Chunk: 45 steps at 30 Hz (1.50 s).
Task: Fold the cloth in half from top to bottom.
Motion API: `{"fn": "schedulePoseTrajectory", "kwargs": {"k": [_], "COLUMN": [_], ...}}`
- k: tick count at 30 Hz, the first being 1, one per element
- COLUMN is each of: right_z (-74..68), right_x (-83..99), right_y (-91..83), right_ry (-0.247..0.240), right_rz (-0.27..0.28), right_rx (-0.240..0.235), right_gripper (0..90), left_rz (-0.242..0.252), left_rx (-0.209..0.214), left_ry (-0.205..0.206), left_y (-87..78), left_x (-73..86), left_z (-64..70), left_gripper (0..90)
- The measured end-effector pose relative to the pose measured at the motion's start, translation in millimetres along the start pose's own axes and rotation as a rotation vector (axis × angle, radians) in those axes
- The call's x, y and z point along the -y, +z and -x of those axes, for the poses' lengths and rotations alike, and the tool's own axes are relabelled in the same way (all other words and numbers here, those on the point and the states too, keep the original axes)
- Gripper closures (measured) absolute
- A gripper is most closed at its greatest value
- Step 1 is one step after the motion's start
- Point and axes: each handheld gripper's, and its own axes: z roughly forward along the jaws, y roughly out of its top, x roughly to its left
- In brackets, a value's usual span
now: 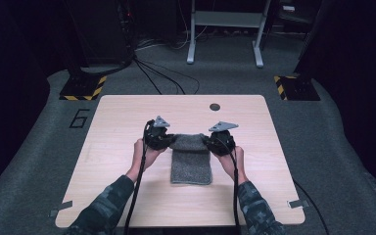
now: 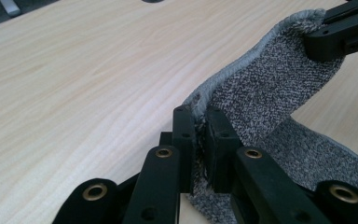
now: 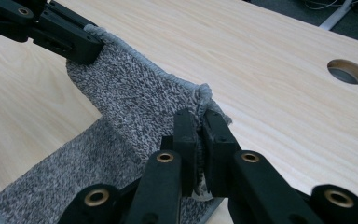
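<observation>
Left gripper [image 1: 162, 139]: positioned left of table centre, jaws clenched on the far left corner of the grey towel [image 1: 191, 159]. In the left gripper view, same left gripper [image 2: 199, 135] seen pinching the hemmed edge of the towel [image 2: 270, 93], corner raised clear of the wooden table [image 2: 74, 84].

Towel: located mid-table between both grippers. Far edge lifted and stretched between the two pairs of jaws; near portion lying flat on the table [image 1: 127, 196], hanging toward the person's side.

Right gripper [image 1: 214, 142]: positioned right of centre, jaws clamped on the far right corner of the towel. In the right gripper view, right gripper [image 3: 199, 140] seen gripping the hem of the towel [image 3: 130, 102], fabric sloping down to the tabletop.

Round cable hole [image 1: 215, 106]: set in the table beyond the grippers, near the far edge, well apart from the towel.
</observation>
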Motion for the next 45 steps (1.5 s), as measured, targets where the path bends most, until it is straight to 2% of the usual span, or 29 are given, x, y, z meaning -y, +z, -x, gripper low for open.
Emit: {"fn": "schedulePoseTrajectory", "kwargs": {"k": [22,25,36,45], "right_z": [-8.5,-10.2,-14.0,-15.4], "right_x": [29.3,32.5,43.3,53.7], "right_y": [-8.9,-10.0,-10.0,-10.0], "right_ry": [0.007,-0.003,0.007,0.004], "right_rz": [-0.012,-0.011,-0.034,-0.056], "right_rx": [-0.019,-0.019,-0.029,-0.04], "right_gripper": [85.2,85.1,84.7,84.1], "left_rz": [-0.038,-0.041,-0.064,-0.083], "left_rx": [0.045,0.049,0.072,0.085], "left_ry": [0.0,-0.001,-0.019,-0.014], "left_y": [2.1,2.4,7.5,9.7], "left_x": [20.1,22.3,34.5,39.8], "left_z": [18.5,20.0,24.9,28.7], "left_gripper": [82.8,82.7,82.1,81.5]}}
